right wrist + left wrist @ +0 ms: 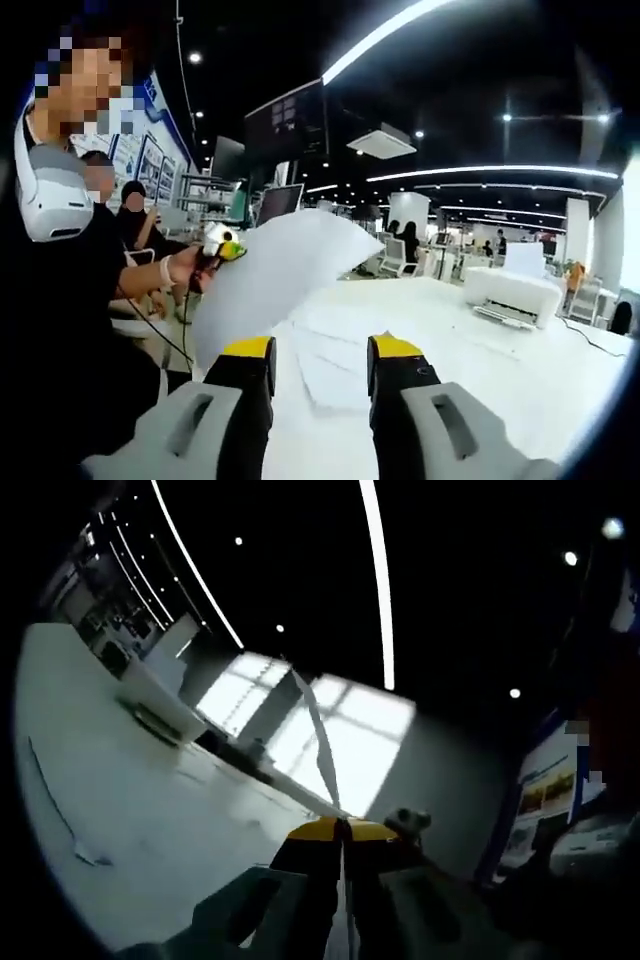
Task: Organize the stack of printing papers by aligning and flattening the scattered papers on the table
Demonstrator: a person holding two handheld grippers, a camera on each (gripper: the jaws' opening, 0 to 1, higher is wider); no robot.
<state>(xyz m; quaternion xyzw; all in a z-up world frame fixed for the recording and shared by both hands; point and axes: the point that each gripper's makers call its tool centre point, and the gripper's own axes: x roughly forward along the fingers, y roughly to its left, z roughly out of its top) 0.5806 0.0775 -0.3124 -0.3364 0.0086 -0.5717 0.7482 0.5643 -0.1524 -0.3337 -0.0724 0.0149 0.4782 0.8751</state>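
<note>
Up off the white table (560, 380), the left gripper (342, 832) has its yellow-tipped jaws pinched tight on one sheet of paper (275, 270), seen edge-on in its own view. From the right gripper view, that sheet hangs lifted above the loose paper stack (335, 355). Right gripper (320, 350) hovers over the stack, jaws apart, holding nothing. Printer (512, 292) sits further back.

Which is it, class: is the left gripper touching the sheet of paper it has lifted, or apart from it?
Touching. In the left gripper view the left gripper has its yellow-tipped jaws closed on the edge-on sheet of paper; the right gripper view shows that gripper holding the sheet's corner.
</note>
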